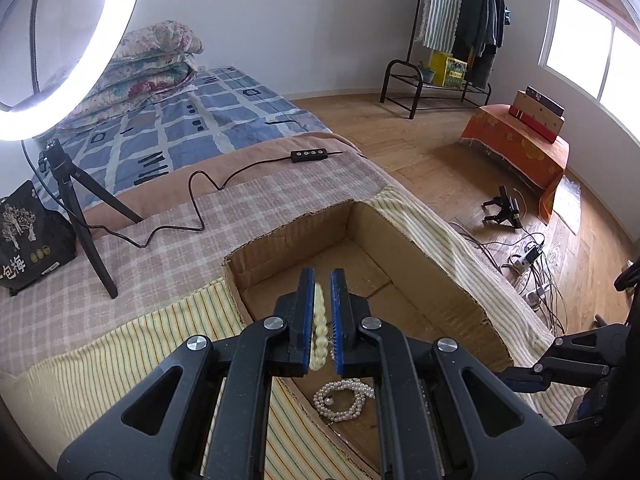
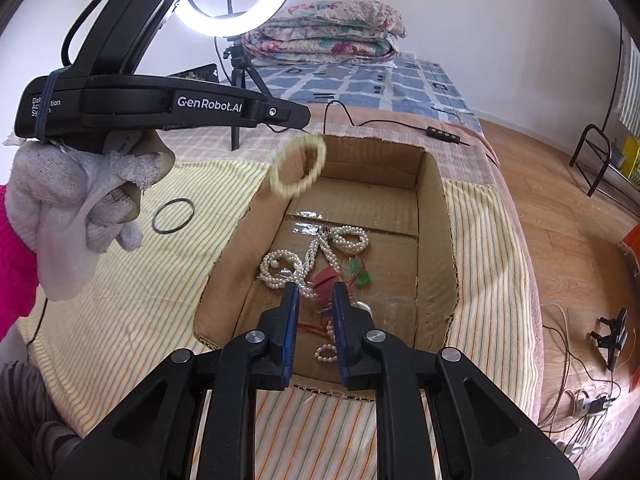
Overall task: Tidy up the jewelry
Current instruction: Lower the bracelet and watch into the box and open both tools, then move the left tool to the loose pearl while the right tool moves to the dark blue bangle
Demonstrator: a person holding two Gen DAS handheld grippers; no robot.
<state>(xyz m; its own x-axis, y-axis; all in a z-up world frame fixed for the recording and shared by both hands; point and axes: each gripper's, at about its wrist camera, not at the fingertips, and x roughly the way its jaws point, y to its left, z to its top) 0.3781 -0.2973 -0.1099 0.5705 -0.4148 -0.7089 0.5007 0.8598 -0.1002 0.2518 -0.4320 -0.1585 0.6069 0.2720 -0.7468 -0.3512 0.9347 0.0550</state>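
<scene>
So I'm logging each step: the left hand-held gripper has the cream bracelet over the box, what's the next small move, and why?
Probably open the left hand-held gripper. It grips the cream bracelet above the open cardboard box, where the pearl strands already lie, so releasing should drop it in.

Left gripper (image 1: pixel 321 280) is hanging over the box (image 1: pixel 404 248), with a cream beaded bracelet (image 1: pixel 319 328) sitting edge-on between its blue pads (image 1: pixel 307 312). A pearl string (image 1: pixel 344 398) lies on the box floor at the near end. Ring light tripod (image 1: pixel 80 208) stands left of the box.
</scene>
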